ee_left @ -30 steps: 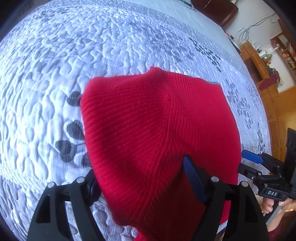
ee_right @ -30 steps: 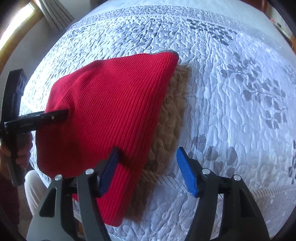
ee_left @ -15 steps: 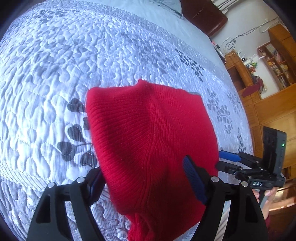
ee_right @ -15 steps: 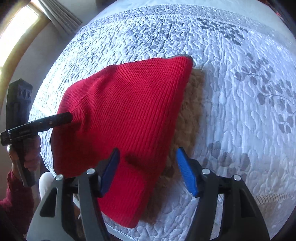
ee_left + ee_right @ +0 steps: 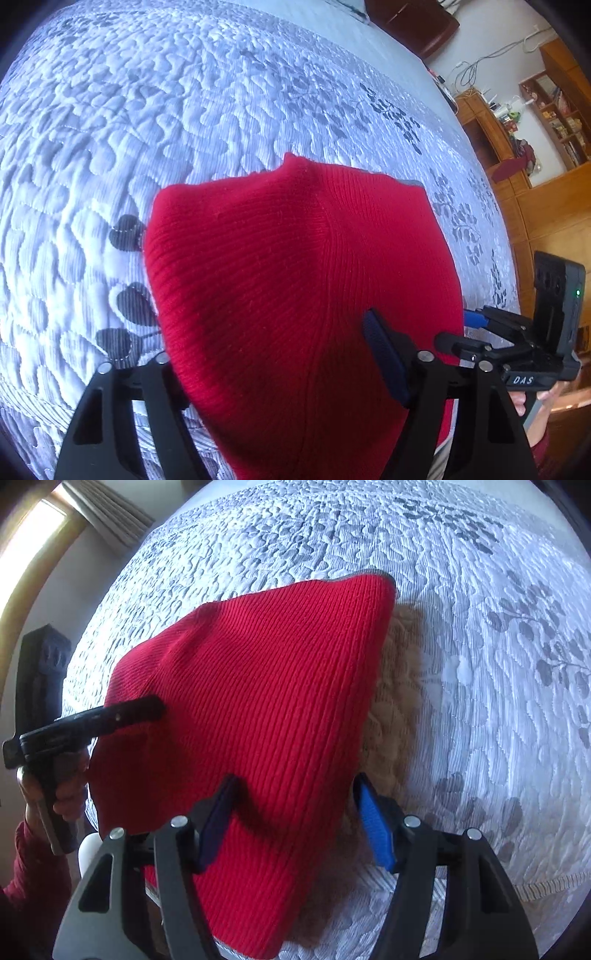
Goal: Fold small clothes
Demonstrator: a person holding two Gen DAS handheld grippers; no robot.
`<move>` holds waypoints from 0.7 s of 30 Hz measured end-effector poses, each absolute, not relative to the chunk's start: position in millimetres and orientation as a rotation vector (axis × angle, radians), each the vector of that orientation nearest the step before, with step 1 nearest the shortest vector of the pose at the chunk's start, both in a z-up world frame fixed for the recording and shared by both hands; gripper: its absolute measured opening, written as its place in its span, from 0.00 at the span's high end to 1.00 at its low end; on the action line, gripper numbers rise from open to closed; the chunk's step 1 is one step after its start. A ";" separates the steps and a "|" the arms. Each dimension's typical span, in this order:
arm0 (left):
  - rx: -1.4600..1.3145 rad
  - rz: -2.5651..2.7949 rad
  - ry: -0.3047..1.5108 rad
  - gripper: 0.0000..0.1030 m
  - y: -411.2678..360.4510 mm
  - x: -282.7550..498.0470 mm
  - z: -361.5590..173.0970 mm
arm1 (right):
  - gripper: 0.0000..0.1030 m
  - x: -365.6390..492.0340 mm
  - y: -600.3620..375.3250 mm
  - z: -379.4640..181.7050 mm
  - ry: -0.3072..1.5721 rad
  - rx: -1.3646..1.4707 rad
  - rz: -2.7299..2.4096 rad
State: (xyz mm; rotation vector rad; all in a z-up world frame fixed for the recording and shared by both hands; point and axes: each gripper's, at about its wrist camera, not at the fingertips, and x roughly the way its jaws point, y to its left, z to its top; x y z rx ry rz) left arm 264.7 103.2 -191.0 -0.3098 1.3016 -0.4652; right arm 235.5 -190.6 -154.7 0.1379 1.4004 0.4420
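- Quilted bedspread (image 5: 184, 129), white with grey leaves, spreads wide and bare beyond and to both sides of the garment; its hemmed edge (image 5: 546, 886) runs near the right gripper.
- Red knit garment (image 5: 258, 701) lies near that edge, ribbed, lifted into a peak, over a brown fuzzy layer (image 5: 395, 709).
- Left gripper (image 5: 280, 369): fingers spread wide, red knit between them; grip cannot be told.
- Right gripper (image 5: 295, 823): fingers apart, straddling the garment's near edge, not pinching.

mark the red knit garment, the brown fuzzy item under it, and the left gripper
red knit garment (image 5: 258, 686): right wrist view, middle of ribbed top face.
brown fuzzy item (image 5: 395, 716): right wrist view, exposed edge beside the garment.
left gripper (image 5: 280, 354): left wrist view, midway between fingertips.
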 end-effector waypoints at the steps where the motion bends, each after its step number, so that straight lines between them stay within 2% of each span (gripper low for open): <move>1: -0.302 -0.463 1.301 0.31 103.1 264.6 -191.4 | 0.37 236.8 -190.2 -156.6 1.402 0.143 0.445; 7: -0.233 -0.426 1.310 0.31 92.3 266.3 -190.5 | 0.36 243.2 -183.5 -164.2 1.418 0.163 0.457; 9: -0.248 -0.424 1.309 0.33 94.2 266.7 -191.1 | 0.41 243.9 -183.3 -166.1 1.423 0.179 0.462; 10: -0.257 -0.424 1.304 0.35 96.3 266.1 -191.3 | 0.47 243.6 -183.6 -166.1 1.423 0.193 0.468; 11: -0.267 -0.424 1.298 0.42 97.9 265.5 -191.0 | 0.51 243.0 -183.8 -165.3 1.418 0.195 0.469; 15: -0.327 -0.436 1.300 0.65 105.0 263.2 -186.8 | 0.62 239.6 -184.2 -159.0 1.398 0.186 0.472; 21: -0.309 -0.420 1.286 0.73 101.1 257.8 -175.9 | 0.69 235.2 -191.5 -150.6 1.382 0.228 0.488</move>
